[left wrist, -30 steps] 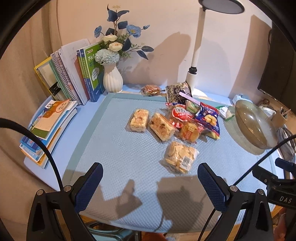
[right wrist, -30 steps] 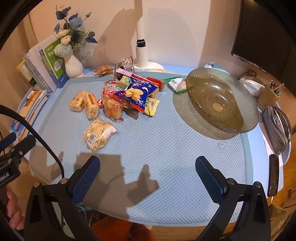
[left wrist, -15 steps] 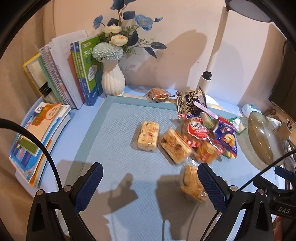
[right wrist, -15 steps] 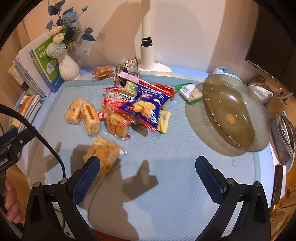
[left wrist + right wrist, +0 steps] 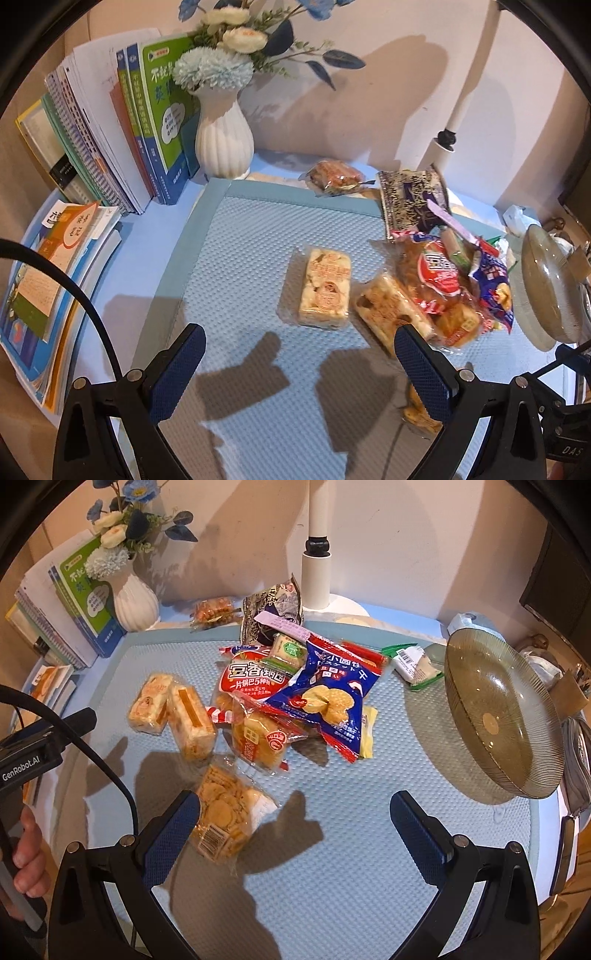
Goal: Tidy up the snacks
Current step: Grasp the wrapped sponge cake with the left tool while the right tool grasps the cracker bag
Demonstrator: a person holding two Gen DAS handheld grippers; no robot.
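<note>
Both the left gripper and the right gripper hover with jaws spread wide, holding nothing. The snack pile lies mid-mat on the table, left of the glass bowl; a cracker packet touches the right gripper's left finger.

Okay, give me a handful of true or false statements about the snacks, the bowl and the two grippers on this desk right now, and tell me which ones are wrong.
1. Both the left gripper and the right gripper are open and hold nothing. True.
2. The glass bowl already holds several snacks. False: it is empty.
3. The blue biscuit bag lies on top of the snack pile. True.
4. The white vase lies tipped over on the blue mat. False: it stands upright, off the mat's corner.
5. The clear cracker pack lies nearest the right gripper. True.
</note>
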